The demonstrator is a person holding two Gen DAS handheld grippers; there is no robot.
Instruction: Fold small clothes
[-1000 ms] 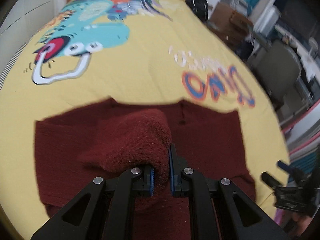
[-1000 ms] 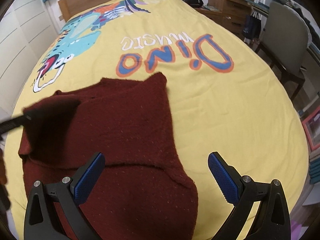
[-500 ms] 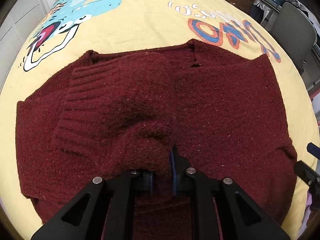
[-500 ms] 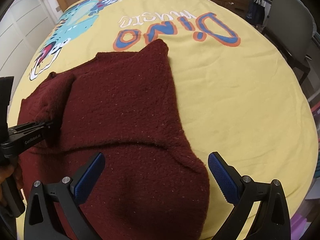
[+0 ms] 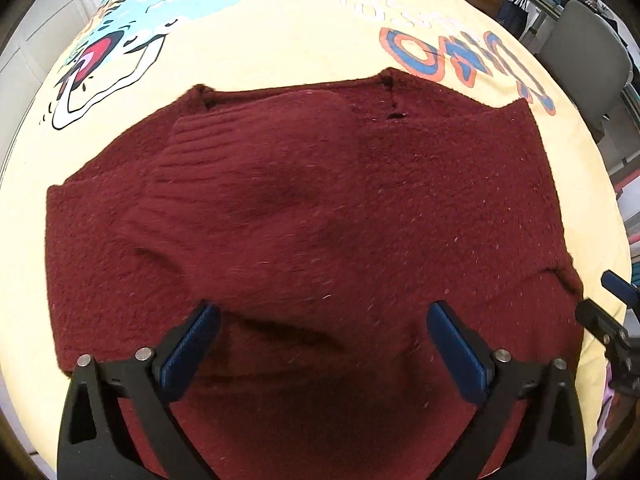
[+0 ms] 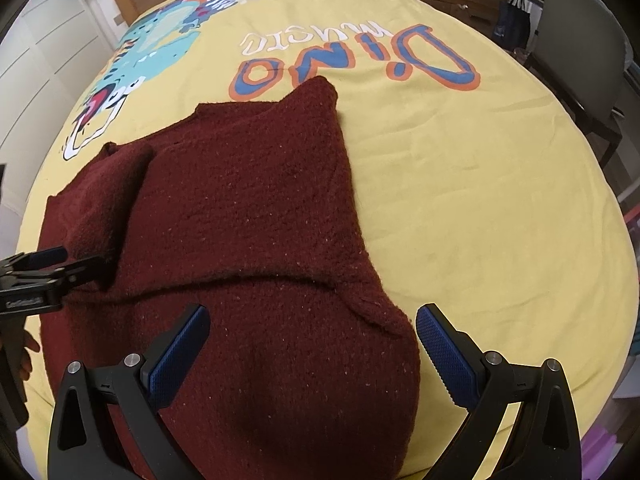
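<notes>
Below my left gripper [image 5: 322, 344]: jaws opening wide, nothing pinched; the maroon sweater [image 5: 312, 216] lies spread under and ahead of them.
Sleeve: folded across the sweater's body, ahead-left of the pads.
My right gripper [image 6: 312, 356]: jaws wide apart, empty, over the sweater's near right corner.
Surface: yellow dinosaur bedspread [image 6: 460, 184].

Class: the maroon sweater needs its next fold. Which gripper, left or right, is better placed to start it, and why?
Probably the right gripper: open, it hangs over the sweater by its loose outer edge. The left gripper, jaws opening with nothing between them, sits over the already folded sleeve.
</notes>
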